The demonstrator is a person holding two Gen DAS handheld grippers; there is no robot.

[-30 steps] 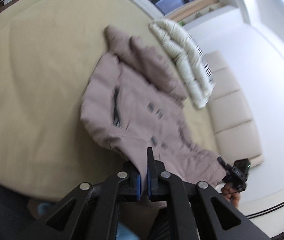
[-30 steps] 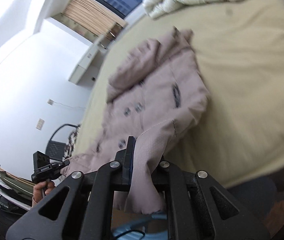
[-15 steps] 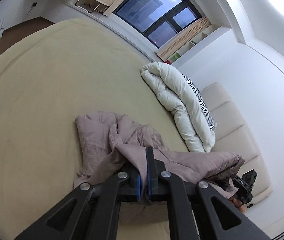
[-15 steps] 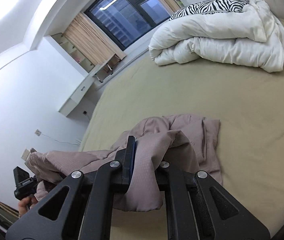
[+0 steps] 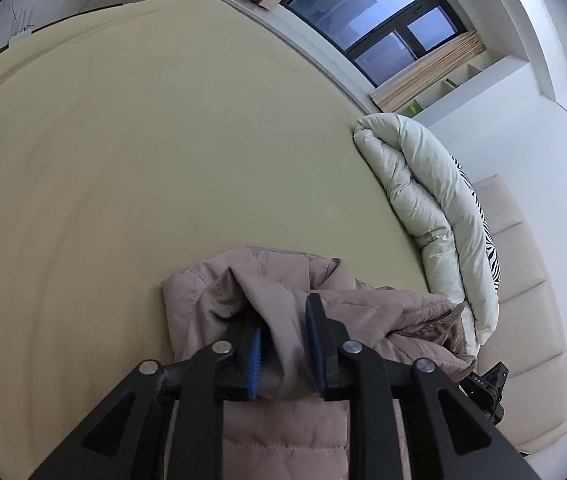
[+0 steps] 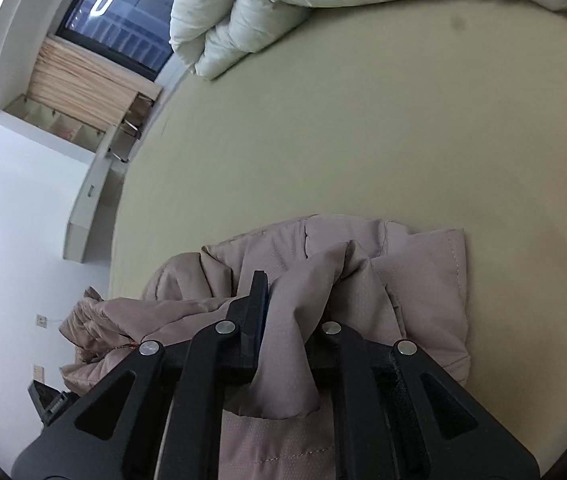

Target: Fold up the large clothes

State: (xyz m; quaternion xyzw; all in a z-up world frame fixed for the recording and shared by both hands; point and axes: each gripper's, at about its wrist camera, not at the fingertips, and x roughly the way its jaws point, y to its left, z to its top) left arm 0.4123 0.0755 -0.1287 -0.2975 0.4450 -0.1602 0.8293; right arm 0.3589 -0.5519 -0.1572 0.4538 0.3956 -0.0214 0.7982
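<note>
A dusty-pink padded jacket [image 5: 363, 304] lies bunched and doubled over on the beige bed [image 5: 123, 160]. My left gripper [image 5: 283, 320] sits low over its near edge. Its jaws are opening, and a loose ridge of jacket fabric stands between the blue pads [image 5: 257, 354] without being pressed. My right gripper [image 6: 291, 300] is at the jacket's [image 6: 415, 280] other end. Its jaws are just starting to open and still pinch a fold that drapes over and hides the right finger. The right gripper's body [image 5: 487, 388] shows at the left view's lower right.
A rolled white duvet [image 5: 415, 184] and a zebra-striped pillow [image 5: 487, 240] lie along the padded headboard [image 5: 523, 280]. Bare beige sheet stretches beyond the jacket towards the dark window [image 5: 375, 20]. A white desk [image 6: 91, 200] stands beside the bed.
Both grippers carried the jacket's edge forward and down over the rest of it, so the spread jacket is now doubled over. The left jaws have parted; the right still pinches its fold.
</note>
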